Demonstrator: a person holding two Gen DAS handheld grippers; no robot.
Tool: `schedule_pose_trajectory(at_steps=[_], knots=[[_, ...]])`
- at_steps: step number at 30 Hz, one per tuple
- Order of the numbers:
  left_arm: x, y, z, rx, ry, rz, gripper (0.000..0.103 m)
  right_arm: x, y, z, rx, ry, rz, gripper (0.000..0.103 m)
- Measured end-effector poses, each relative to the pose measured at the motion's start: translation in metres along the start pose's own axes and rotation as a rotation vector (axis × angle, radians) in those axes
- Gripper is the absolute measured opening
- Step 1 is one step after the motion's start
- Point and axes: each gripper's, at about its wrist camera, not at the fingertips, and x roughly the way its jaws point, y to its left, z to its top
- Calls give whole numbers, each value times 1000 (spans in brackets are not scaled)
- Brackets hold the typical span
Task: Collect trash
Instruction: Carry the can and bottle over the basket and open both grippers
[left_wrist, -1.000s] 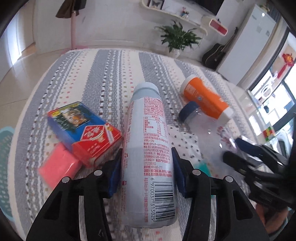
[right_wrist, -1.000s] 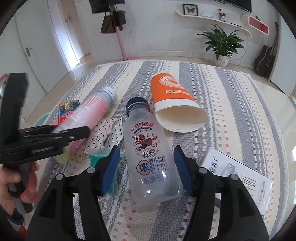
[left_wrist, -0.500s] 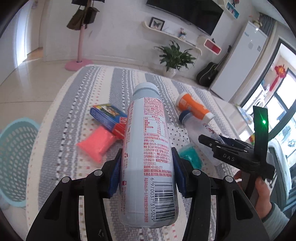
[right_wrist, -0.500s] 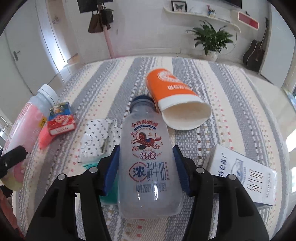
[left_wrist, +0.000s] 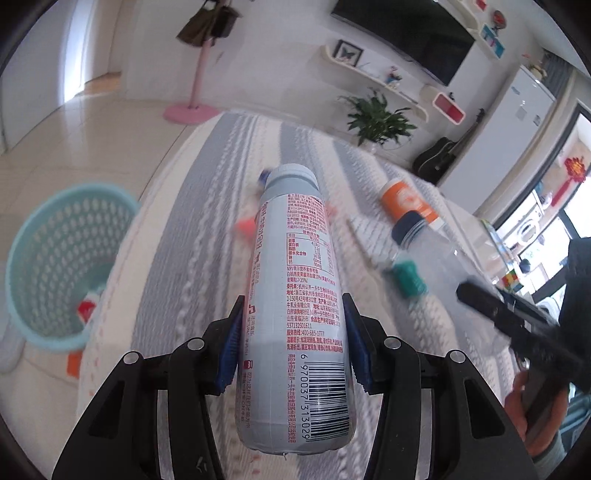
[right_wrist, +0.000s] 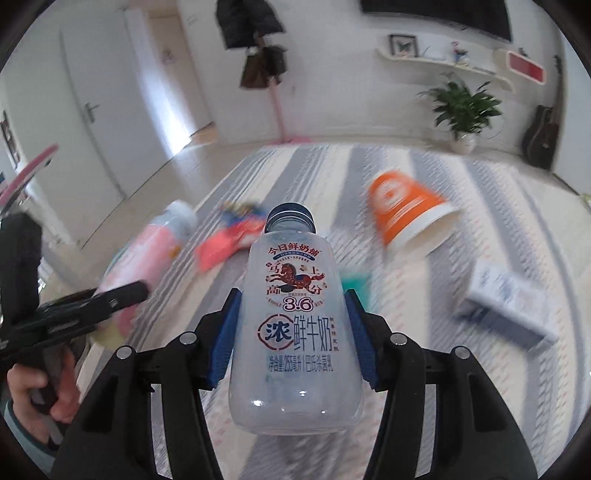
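Note:
My left gripper (left_wrist: 293, 339) is shut on a tall white bottle with red print and a barcode (left_wrist: 295, 302), held well above the striped tablecloth (left_wrist: 207, 229). My right gripper (right_wrist: 291, 336) is shut on a clear milk bottle with a dark blue cap (right_wrist: 293, 328), also lifted above the table. The milk bottle shows in the left wrist view (left_wrist: 424, 251), and the tall bottle, blurred, in the right wrist view (right_wrist: 147, 258). A light blue mesh basket (left_wrist: 48, 266) stands on the floor to the left of the table with something red inside it.
On the table lie an orange paper cup on its side (right_wrist: 410, 210), a white and blue carton (right_wrist: 509, 299), a pink packet and a red-blue box (right_wrist: 232, 236), and a teal item (left_wrist: 408, 277). A plant, a guitar and a pink coat stand line the far wall.
Both grippers have risen higher with their bottles. The left view has swung left, and the blue basket on the floor is now larger in view.

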Motion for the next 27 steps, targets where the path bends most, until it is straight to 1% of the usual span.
schedule_pose_trajectory(at_steps=[2, 5, 7, 11, 12, 13, 14, 15, 17, 18, 21, 22, 24, 27], knots=[[6, 4, -6, -7, 23, 5, 48, 9, 11, -12, -29, 27, -11, 52], [14, 5, -11, 7, 41, 27, 48, 21, 14, -22, -26, 67, -10, 52], [17, 7, -12, 2, 49, 25, 48, 26, 13, -25, -28, 81, -26, 52], [23, 12, -13, -4, 64, 24, 47, 32, 15, -26, -23, 104, -25, 53], [23, 14, -15, -8, 65, 19, 50, 34, 15, -26, -22, 116, -25, 53], [23, 13, -15, -12, 64, 11, 54, 36, 14, -26, -15, 129, -21, 53], [22, 12, -15, -16, 62, 9, 62, 37, 14, -26, -9, 136, -16, 53], [21, 11, -14, -18, 55, 12, 65, 37, 13, -25, 0, 143, -7, 54], [20, 6, -11, -15, 50, 16, 67, 39, 11, -24, 17, 148, 3, 59], [23, 4, -8, -10, 56, 16, 67, 39, 11, -23, 20, 150, 6, 59], [32, -3, -4, 14, 83, 23, 65, 41, 13, -21, 9, 170, -14, 59], [34, -5, -3, 16, 86, 27, 62, 42, 14, -21, 5, 182, -19, 59], [39, -5, -3, 8, 100, 39, 48, 48, 16, -19, 7, 216, -5, 59], [39, -4, -4, 6, 105, 40, 46, 57, 19, -18, 6, 261, -23, 59]])
